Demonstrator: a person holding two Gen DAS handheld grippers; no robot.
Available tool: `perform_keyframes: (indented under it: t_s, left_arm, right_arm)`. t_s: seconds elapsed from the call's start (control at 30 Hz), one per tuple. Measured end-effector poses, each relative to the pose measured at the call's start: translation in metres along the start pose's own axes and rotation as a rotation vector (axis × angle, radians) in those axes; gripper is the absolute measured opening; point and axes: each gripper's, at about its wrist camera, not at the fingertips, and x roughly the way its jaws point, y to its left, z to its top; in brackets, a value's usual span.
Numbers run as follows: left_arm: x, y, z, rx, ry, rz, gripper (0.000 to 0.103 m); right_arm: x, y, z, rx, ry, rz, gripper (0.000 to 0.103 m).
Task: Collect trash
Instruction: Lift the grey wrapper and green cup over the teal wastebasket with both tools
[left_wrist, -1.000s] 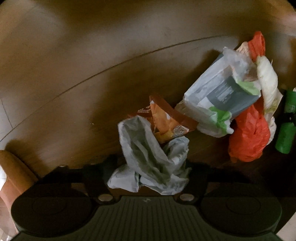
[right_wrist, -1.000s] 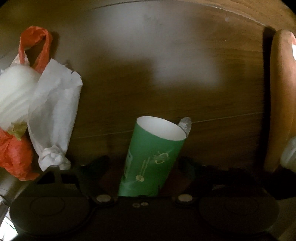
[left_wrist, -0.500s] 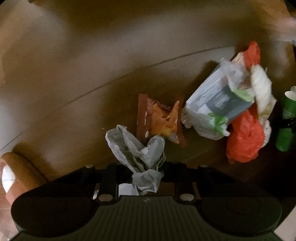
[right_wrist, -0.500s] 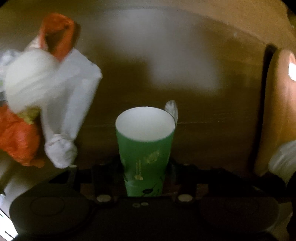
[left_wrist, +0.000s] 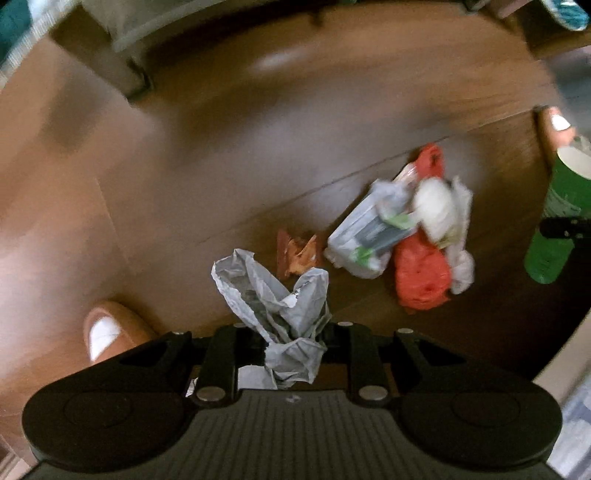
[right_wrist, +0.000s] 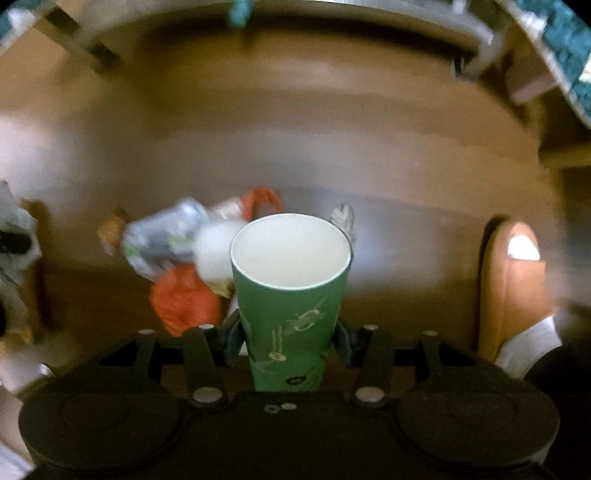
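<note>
- My left gripper (left_wrist: 291, 332) points straight down at the brown wooden floor (left_wrist: 184, 177), its jaws pinched on a crumpled grey-white paper bag (left_wrist: 273, 295); the bag's loose end flares out beyond the fingertips, clear of the floor.
- Those jaws were closing over the last second and now squeeze the paper between them.
- My right gripper (right_wrist: 288, 332) also faces down and clamps a tall green paper cup (right_wrist: 291, 295) with a white inside; the cup stands upright along the fingers, mouth away from the camera, pads pressed on both of its sides.
- The right jaws likewise narrowed onto the cup within the last second.
- In the left view the same green cup (left_wrist: 557, 218) shows at the far right edge, held off the floor.
- On the floor below lies a small orange snack wrapper (left_wrist: 297, 253), just beside a clear plastic bag with grey and green print (left_wrist: 369, 229).
- Touching that bag is an orange-red plastic bag (left_wrist: 421, 273) with a white crumpled wad (left_wrist: 436, 206) on top.
- A tan slipper over a white sock (right_wrist: 513, 280) sits at the right of the right view; another slipper (left_wrist: 110, 325) shows at lower left of the left view.
- The upper edges are blurred; I think those are furniture legs (left_wrist: 136, 77), but I cannot be sure.
</note>
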Motion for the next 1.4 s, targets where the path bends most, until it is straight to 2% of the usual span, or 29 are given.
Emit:
perform_keyframes:
  t_s: [0.3, 0.4, 0.87, 1.1, 1.4]
  left_arm:
    - [-0.111, -0.032, -0.014, -0.054, -0.228, 0.035, 0.021]
    - [-0.147, -0.042, -0.023, -0.085, -0.304, 0.02, 0.021]
    - [-0.32, -0.08, -0.065, -0.166, -0.676, 0.06, 0.021]
    - [-0.405, -0.095, -0.071, -0.184, -0.849, 0.068, 0.021]
    - [-0.504, -0.099, -0.058, -0.194, -1.044, 0.083, 0.021]
  right_arm:
    - [-0.109, -0.001, -0.015, -0.035, -0.251, 0.08, 0.048]
    - [-0.153, 0.004, -0.018, -0.061, -0.339, 0.089, 0.048]
    - [-0.33, 0.001, -0.038, -0.17, -0.708, 0.143, 0.048]
    - [-0.414, 0.001, -0.028, -0.208, -0.854, 0.151, 0.048]
    - [-0.502, 0.004, 0.014, -0.232, -1.009, 0.118, 0.048]
